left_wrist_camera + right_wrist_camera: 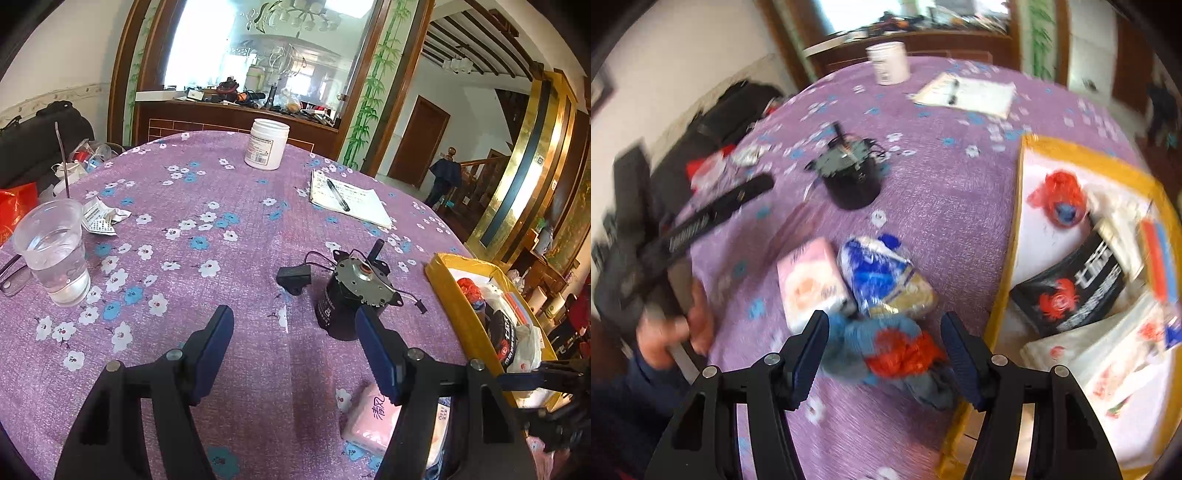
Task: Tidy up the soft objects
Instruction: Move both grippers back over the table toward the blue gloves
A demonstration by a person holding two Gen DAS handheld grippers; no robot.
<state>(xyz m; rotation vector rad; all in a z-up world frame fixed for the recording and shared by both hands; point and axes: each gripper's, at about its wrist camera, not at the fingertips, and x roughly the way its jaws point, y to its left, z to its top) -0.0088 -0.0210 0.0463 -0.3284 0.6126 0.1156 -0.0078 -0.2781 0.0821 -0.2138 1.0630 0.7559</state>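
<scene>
Right tongs (pixel 884 341) wide, empty, over blue-and-red glove (pixel 886 350) low centre beside yellow tray (pixel 1004 295); left tongs (pixel 295 343) wide, empty; best centre on the glove's bulk before closing.

R gripper (pixel 884 345) jaws apart over blue-red glove (pixel 886 350); yellow box (pixel 1015 229) beside.

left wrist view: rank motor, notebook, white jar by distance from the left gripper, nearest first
From the left gripper:
1. Black motor, just ahead of the right-hand finger.
2. Notebook with the pen on it, farther back on the right.
3. White jar, at the table's far edge, about centre.
</scene>
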